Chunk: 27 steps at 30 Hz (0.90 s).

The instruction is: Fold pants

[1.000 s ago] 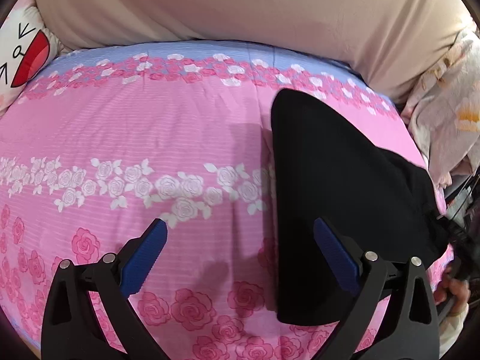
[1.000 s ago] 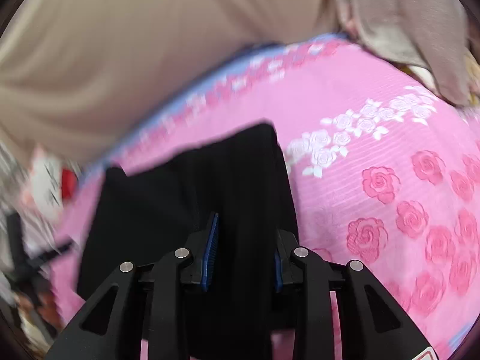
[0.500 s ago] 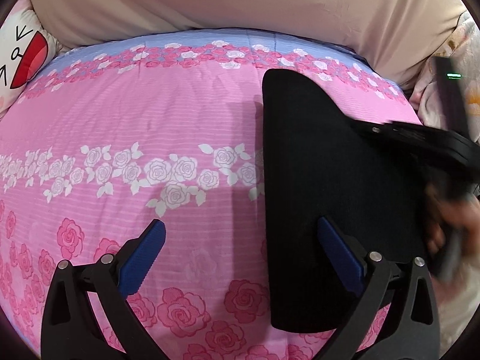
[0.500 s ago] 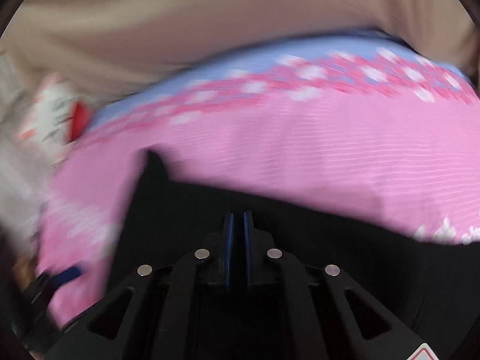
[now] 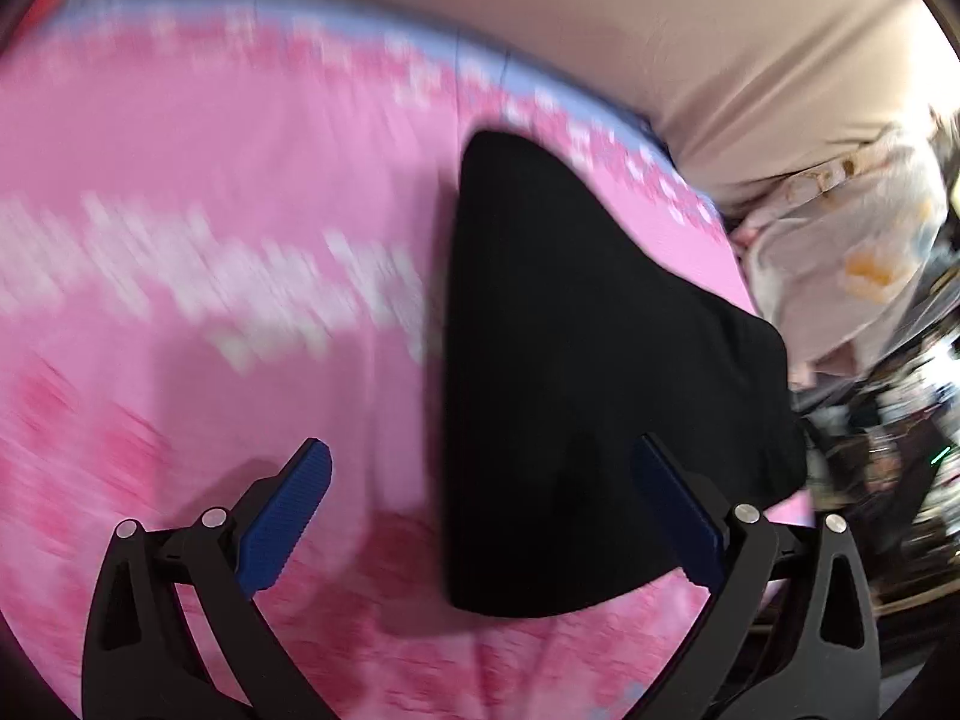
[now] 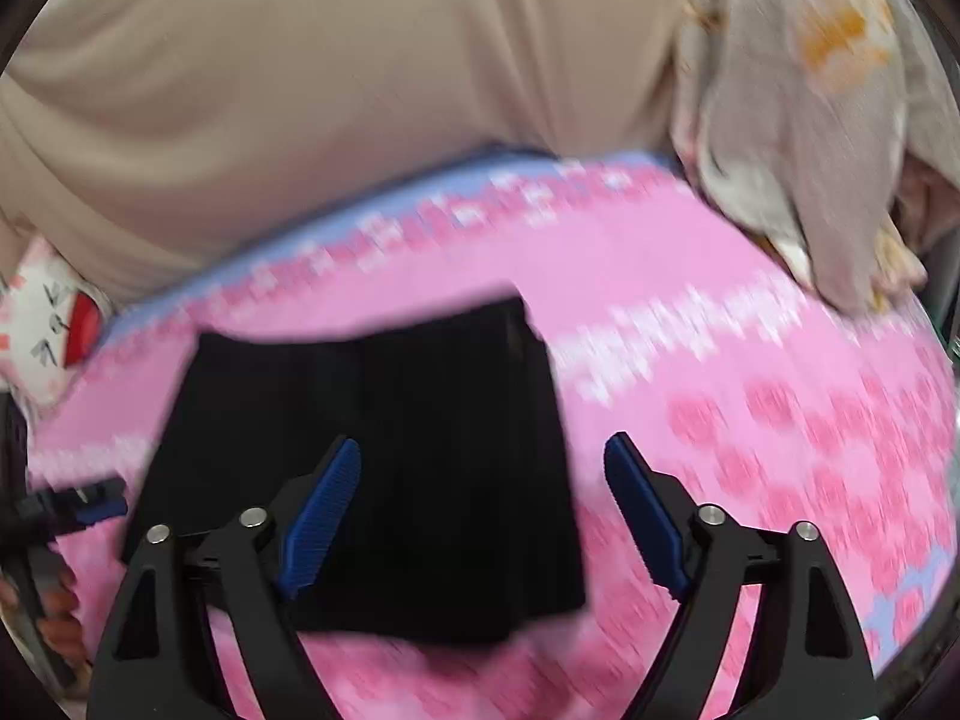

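The black pants (image 5: 576,360) lie folded in a compact flat stack on the pink rose-print bedspread (image 5: 210,240). In the right wrist view the pants (image 6: 384,444) show as a dark rectangle. My left gripper (image 5: 480,510) is open and empty, its right finger over the pants' near edge. My right gripper (image 6: 483,510) is open and empty above the pants' near right part. The left gripper also shows at the left edge of the right wrist view (image 6: 84,507). Both views are motion-blurred.
A beige cushion (image 6: 300,90) runs along the back of the bed. A pale floral cloth (image 6: 810,120) is heaped at the right. A white and red cartoon pillow (image 6: 54,324) sits at the left. Dark clutter (image 5: 888,420) lies beyond the bed's right edge.
My right gripper has opened, let go of the pants and pulled back. The pants now lie flat. My left gripper has shifted and stayed open.
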Each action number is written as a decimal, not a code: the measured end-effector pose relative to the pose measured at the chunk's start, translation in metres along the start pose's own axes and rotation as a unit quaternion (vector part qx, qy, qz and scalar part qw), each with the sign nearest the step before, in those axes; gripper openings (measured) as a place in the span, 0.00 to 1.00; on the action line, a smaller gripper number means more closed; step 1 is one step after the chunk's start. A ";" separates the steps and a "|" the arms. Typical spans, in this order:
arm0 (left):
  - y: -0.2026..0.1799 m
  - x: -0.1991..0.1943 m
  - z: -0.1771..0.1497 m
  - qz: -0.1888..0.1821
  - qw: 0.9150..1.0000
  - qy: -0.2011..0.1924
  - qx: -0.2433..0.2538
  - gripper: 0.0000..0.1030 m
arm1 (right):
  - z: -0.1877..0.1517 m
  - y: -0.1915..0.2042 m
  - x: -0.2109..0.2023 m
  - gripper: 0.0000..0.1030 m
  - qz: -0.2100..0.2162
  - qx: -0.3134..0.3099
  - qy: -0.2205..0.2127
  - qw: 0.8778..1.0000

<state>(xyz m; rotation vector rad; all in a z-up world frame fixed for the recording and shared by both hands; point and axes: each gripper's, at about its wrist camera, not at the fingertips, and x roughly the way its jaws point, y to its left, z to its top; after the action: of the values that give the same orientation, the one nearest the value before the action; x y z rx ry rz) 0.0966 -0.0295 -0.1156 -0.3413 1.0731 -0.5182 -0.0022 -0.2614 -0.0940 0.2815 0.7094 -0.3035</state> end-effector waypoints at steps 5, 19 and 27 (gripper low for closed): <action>-0.018 0.020 -0.004 -0.004 0.999 0.022 0.042 0.95 | -0.031 -0.029 0.030 0.81 0.055 0.067 0.067 0.994; -0.013 0.014 0.027 -0.097 0.995 0.009 0.023 0.27 | -0.021 -0.028 0.018 0.33 0.179 0.151 0.042 0.971; 0.010 -0.089 0.050 -0.044 0.991 -0.108 0.061 0.24 | 0.032 0.077 -0.024 0.32 0.265 0.045 -0.014 0.963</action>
<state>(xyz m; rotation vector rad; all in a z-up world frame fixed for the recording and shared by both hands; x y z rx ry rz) 0.1100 0.0296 -0.0325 -0.3298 0.8164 -0.6081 0.0272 -0.1980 -0.0431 0.5396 0.5682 0.1715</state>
